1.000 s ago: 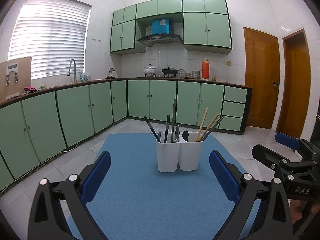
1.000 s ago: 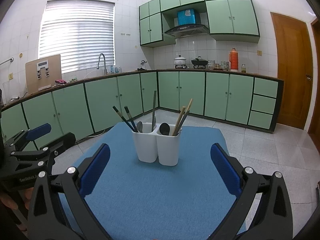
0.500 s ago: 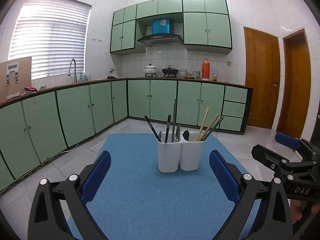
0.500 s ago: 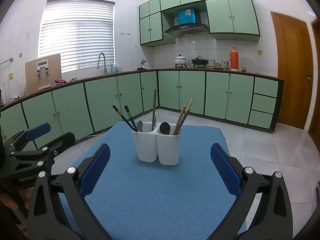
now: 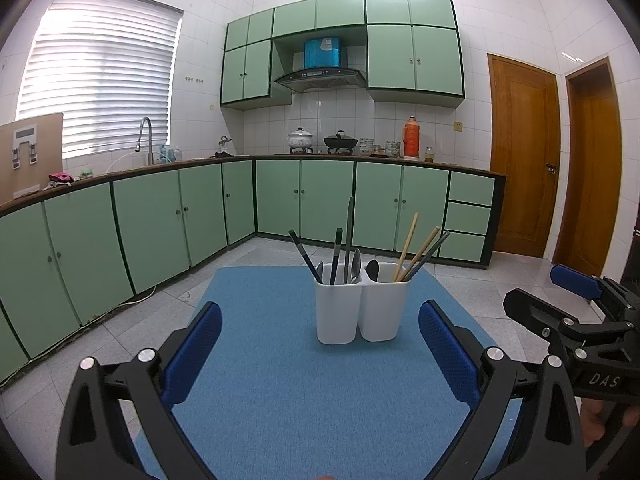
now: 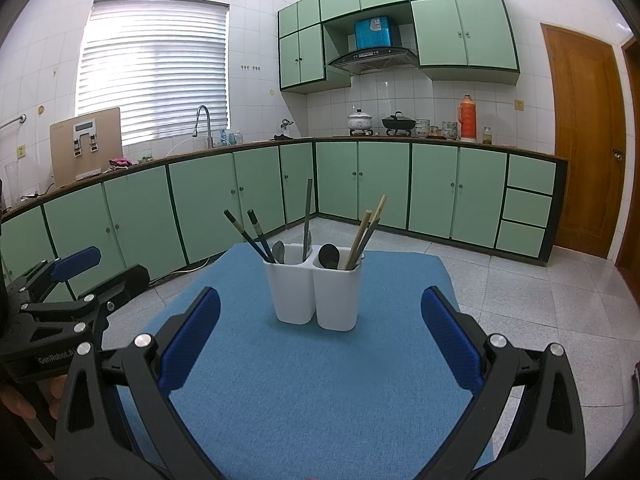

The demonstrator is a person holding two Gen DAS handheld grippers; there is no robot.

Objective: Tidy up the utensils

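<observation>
The caddy, two joined white cups, stands upright a little beyond the middle of the blue-covered surface, nearer the far edge than the near one. Its left cup holds dark chopsticks, a tall grey handle and spoons; the right cup holds a dark spoon and wooden chopsticks. Nothing lies loose on the surface, so the sorting looks finished, or else not yet begun; these views cannot settle which.

Across the last second almost nothing has changed: the caddy has not shifted and neither tool has advanced. That reads as a pause, not a reach.

The left gripper hangs over the near edge with jaws spread wide and empty, the caddy framed between them but well apart. The right gripper does the same, jaws wide and empty, just beside its twin at the near right.

Room is generous: bare cloth on all sides of the caddy, with the far corners clipped and the floor dropping away past every edge. The upright handles may snag on a low approach.
</observation>
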